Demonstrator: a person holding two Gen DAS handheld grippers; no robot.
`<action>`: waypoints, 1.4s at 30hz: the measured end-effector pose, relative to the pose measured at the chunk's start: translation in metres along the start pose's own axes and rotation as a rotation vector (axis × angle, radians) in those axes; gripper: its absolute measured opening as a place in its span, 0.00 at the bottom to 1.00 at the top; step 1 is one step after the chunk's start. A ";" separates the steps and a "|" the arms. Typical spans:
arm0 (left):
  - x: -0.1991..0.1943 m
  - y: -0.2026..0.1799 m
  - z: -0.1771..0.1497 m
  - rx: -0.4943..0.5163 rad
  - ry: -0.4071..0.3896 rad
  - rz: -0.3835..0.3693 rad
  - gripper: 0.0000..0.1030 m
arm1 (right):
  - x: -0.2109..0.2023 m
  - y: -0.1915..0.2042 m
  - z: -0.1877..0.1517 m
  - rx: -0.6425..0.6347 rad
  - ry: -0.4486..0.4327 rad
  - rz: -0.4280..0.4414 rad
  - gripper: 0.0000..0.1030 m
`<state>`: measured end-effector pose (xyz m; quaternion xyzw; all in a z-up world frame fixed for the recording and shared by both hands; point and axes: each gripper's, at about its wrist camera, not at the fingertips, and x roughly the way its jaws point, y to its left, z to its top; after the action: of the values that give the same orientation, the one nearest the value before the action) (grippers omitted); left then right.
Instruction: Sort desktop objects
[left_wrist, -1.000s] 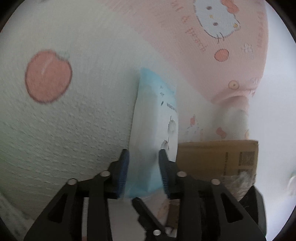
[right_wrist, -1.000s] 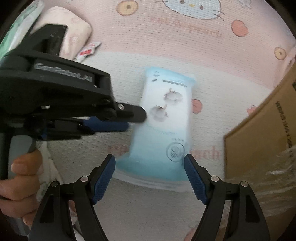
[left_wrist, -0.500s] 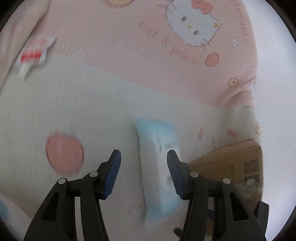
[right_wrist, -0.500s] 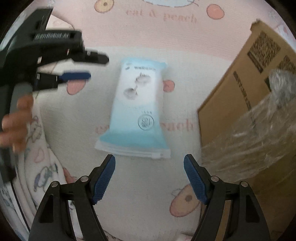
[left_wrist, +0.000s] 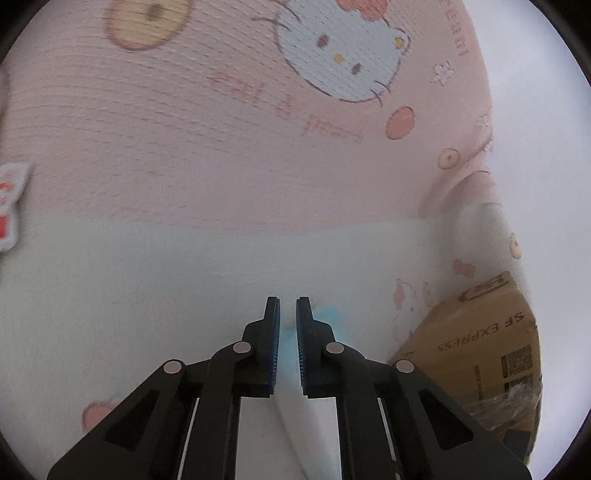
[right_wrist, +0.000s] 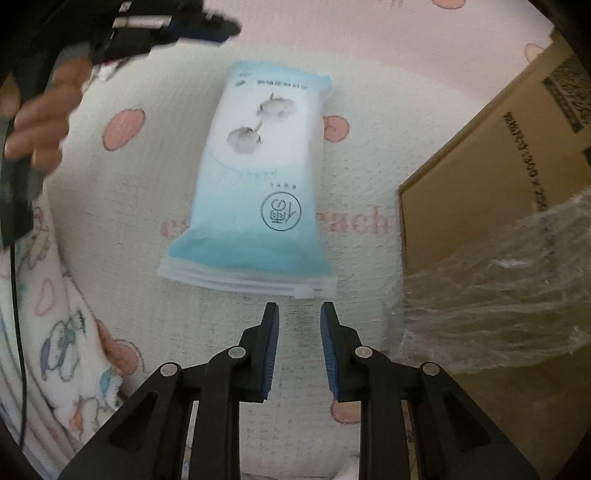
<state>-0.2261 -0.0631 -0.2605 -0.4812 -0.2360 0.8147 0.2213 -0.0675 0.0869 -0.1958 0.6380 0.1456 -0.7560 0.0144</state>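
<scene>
You are between grasps: the blue-and-white packet lies flat on the printed cloth just ahead of the right gripper, its sealed near edge a little beyond the tips and slightly to their left, untouched. The jaws of that gripper have just closed and stand clenched on nothing, so they cannot take the packet as they are. The left gripper is no better placed: its jaws have also just been closing, only a thin slit shows between them and nothing is in it. From its own camera only a sliver of the packet's blue shows, low and just past its right jaw. In the right camera it appears blurred, far ahead and to the left of the right jaws, with your hand on its handle. The cardboard box, with loose plastic film in it, stands to the right of the right jaws and looks like the likely bin. My reading is that the pick comes next. Spread the right jaws wider than the packet, advance over the near edge, centre them, then close. The wrapper looks slick and soft, so grip firmly.
</scene>
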 end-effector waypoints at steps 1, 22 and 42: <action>0.004 -0.001 0.002 0.002 0.011 -0.009 0.10 | 0.001 0.001 0.001 -0.001 0.008 -0.002 0.20; -0.008 -0.019 -0.041 0.085 0.265 0.088 0.10 | -0.003 0.020 0.018 -0.056 0.001 -0.043 0.20; -0.023 0.022 0.001 -0.143 0.076 -0.026 0.49 | -0.070 0.031 0.009 0.135 -0.076 0.086 0.20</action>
<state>-0.2200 -0.0941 -0.2580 -0.5233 -0.2911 0.7739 0.2061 -0.0567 0.0437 -0.1333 0.6141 0.0662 -0.7864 0.0091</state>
